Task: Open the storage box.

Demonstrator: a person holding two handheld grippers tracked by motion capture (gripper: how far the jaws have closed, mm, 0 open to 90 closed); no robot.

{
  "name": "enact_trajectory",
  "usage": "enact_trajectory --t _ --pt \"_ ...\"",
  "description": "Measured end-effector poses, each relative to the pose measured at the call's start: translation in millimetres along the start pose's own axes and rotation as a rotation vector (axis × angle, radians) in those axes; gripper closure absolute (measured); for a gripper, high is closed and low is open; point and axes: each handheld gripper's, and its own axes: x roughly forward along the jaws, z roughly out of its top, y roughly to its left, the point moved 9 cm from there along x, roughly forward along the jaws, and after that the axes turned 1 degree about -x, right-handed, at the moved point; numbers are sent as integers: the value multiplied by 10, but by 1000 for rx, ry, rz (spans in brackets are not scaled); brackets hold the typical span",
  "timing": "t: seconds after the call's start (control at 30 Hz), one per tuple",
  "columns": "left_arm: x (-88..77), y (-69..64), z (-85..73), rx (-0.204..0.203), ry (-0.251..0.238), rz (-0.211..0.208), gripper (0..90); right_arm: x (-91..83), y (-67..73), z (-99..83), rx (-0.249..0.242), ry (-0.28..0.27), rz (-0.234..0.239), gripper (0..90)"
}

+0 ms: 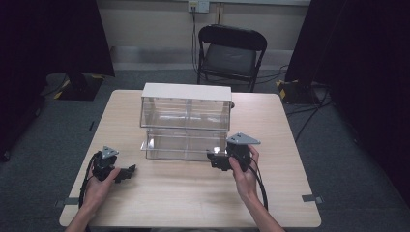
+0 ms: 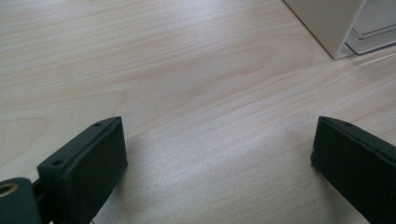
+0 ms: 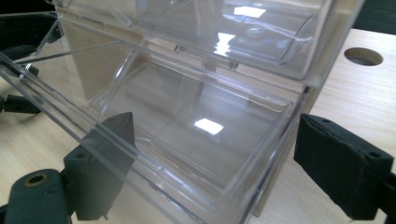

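A light wood table [image 1: 193, 203] is set on a grey carpet floor [image 1: 358, 159]. At 12 o'clock a black folding chair [image 1: 231, 55] is placed by a pale wall [image 1: 150, 24], with a wall socket [image 1: 198, 5] above it. Dark curtains [image 1: 53, 34] are hung at 10 and 2 o'clock. Cables [image 1: 309, 113] are laid on the floor at 2 o'clock.

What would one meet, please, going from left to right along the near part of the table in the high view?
Left gripper held in the person's left hand → bare stretch of the wooden table → right gripper, at the front corner of the clear drawer unit, held in the right hand.
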Motion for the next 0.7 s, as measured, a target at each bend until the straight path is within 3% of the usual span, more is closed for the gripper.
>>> enact_trajectory --t 0.7 --pt "0 0 0 0 0 0 29 -21 -25 126 15 -40 32 130"
